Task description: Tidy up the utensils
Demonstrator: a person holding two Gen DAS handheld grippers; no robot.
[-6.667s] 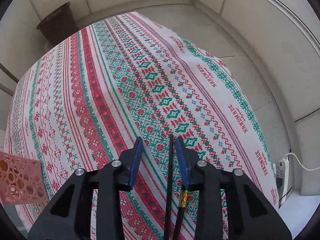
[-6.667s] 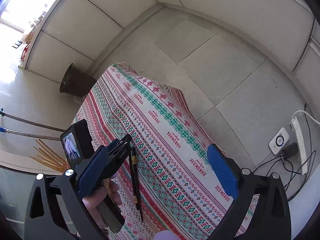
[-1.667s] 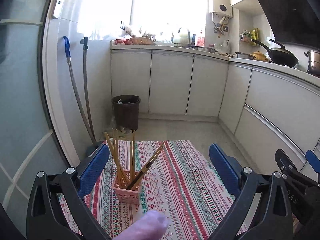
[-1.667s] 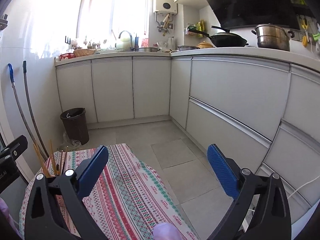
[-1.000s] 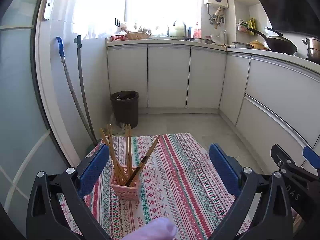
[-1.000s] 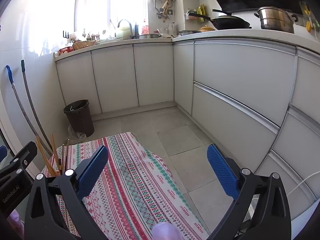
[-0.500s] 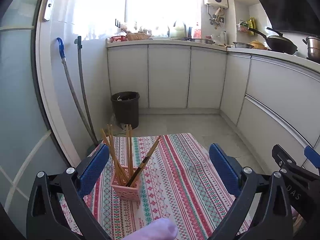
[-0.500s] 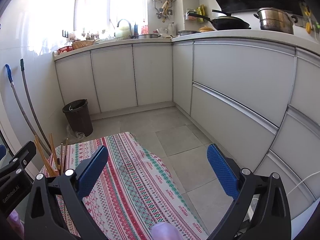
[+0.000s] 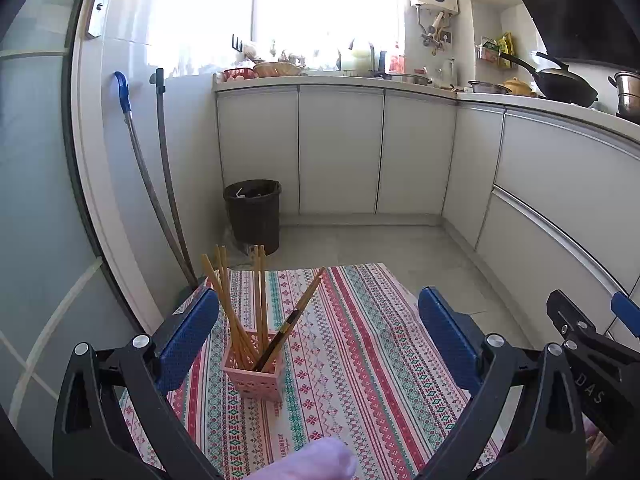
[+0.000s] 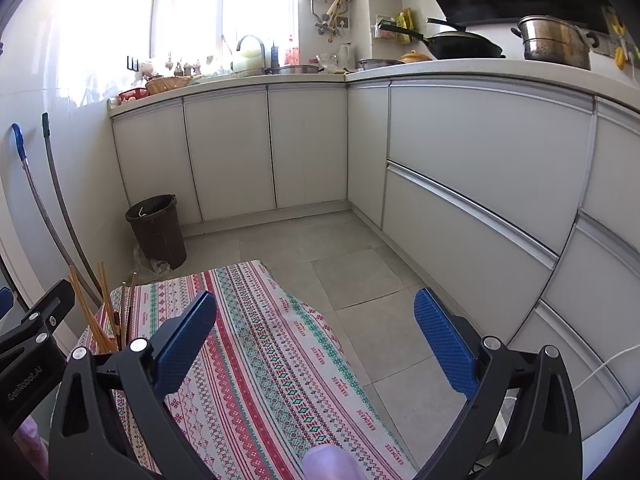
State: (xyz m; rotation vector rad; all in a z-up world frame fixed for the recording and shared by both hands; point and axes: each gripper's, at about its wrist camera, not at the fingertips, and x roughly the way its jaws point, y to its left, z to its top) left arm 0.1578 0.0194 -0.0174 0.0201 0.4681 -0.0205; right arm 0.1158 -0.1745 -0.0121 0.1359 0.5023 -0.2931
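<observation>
A pink perforated holder (image 9: pixel 255 375) stands on the patterned tablecloth (image 9: pixel 360 380) and holds several wooden chopsticks (image 9: pixel 239 304) and a black chopstick pair (image 9: pixel 280 340) leaning right. My left gripper (image 9: pixel 319 332) is open and empty, held above and behind the holder. My right gripper (image 10: pixel 316 336) is open and empty over the cloth's right part (image 10: pixel 260 380). The chopsticks (image 10: pixel 102 308) show at the left of the right wrist view, where the left gripper's body (image 10: pixel 32 344) hides the holder.
A dark waste bin (image 9: pixel 253 214) stands on the tiled floor beyond the table. White cabinets (image 9: pixel 340 152) line the back and right. Two hoses (image 9: pixel 160 184) hang at the left wall. The table's far edge (image 9: pixel 320 268) drops to the floor.
Since 6.7 s ago the left gripper let go of the black chopsticks, which now stand in the holder. Both grippers rose and drew back; over the last second they barely moved.
</observation>
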